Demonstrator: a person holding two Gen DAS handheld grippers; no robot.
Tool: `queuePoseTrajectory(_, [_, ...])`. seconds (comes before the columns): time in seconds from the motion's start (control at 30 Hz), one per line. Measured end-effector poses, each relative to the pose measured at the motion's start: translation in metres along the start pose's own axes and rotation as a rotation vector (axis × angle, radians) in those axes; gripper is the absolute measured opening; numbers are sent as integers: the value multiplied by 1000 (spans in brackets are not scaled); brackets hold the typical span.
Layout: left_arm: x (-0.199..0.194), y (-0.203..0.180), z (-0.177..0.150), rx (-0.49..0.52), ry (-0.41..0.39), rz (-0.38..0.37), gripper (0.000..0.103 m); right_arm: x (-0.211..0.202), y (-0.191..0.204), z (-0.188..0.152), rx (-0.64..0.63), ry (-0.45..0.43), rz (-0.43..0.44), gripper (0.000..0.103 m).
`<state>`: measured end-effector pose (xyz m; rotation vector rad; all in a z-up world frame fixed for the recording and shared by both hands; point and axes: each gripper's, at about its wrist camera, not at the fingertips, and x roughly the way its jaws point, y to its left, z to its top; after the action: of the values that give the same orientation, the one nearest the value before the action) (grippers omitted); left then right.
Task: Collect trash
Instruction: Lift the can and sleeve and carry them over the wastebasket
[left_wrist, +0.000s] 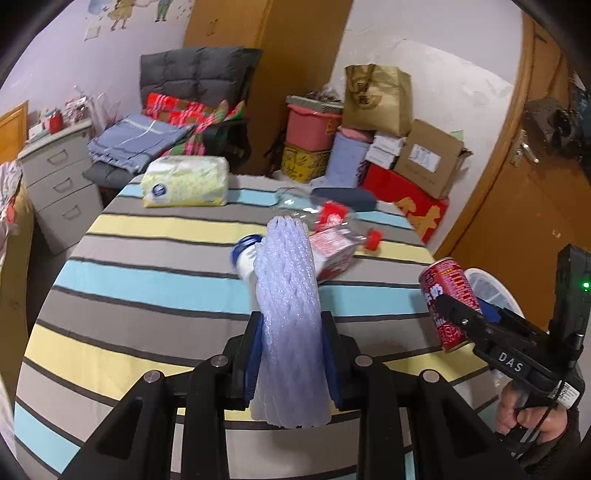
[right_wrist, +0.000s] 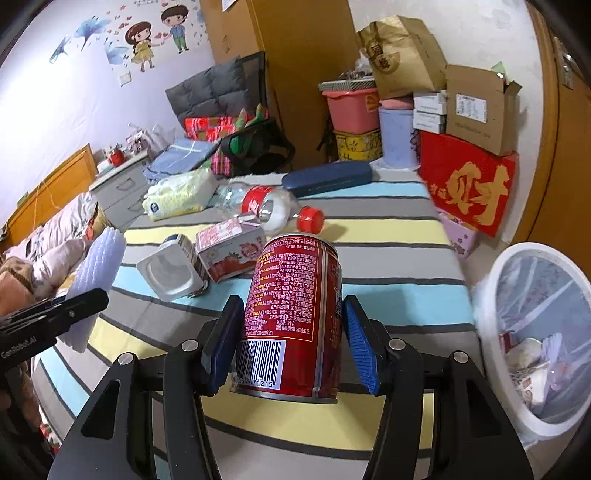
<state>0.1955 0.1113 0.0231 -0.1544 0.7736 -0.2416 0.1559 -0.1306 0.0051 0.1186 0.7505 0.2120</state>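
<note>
While the left gripper (left_wrist: 290, 354) pinches a white foam net sleeve (left_wrist: 288, 306) between its blue pads, we see the sleeve standing up out of the jaws, above the striped tablecloth (left_wrist: 147, 284) that covers the table. Our right gripper (right_wrist: 291, 339) clamps a red drink can (right_wrist: 295, 314), upright with its barcode facing the camera, the blue pads pressed on both of its sides; in the left wrist view the same can (left_wrist: 448, 302) shows over the table's right edge, with a hand (left_wrist: 524, 417) on the gripper's handle below it. Just off that right edge stands a white trash bin (right_wrist: 498, 280) lined with a clear bag, and we can make out some wrappers already lying inside. More trash lies on the cloth towards the far half of the table: a white yogurt cup (right_wrist: 173, 269) on its side, touching a pink strawberry carton (right_wrist: 231, 251), and beyond them a crushed clear bottle with a red label (right_wrist: 258, 203), with a red cap (right_wrist: 310, 218) lying just beside it. Near the far left corner rests a yellow pack of tissues (right_wrist: 177, 195), and along the far edge a dark blue case (right_wrist: 327, 178). Past the table we see stacked boxes, a pink tub (right_wrist: 352, 110) and a brown paper bag (right_wrist: 402, 55) against the wall.
</note>
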Motion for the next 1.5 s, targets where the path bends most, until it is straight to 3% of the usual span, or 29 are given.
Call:
queuePoseTrajectory(0.77, [7,-141,0,175,-11,-173,30,-61,-70,-3,70,-140,-131,56])
queuePoseTrajectory(1.5, [62,-270,-9,299,75,-324,30,-91,-149,-14,162,-158,-266,56])
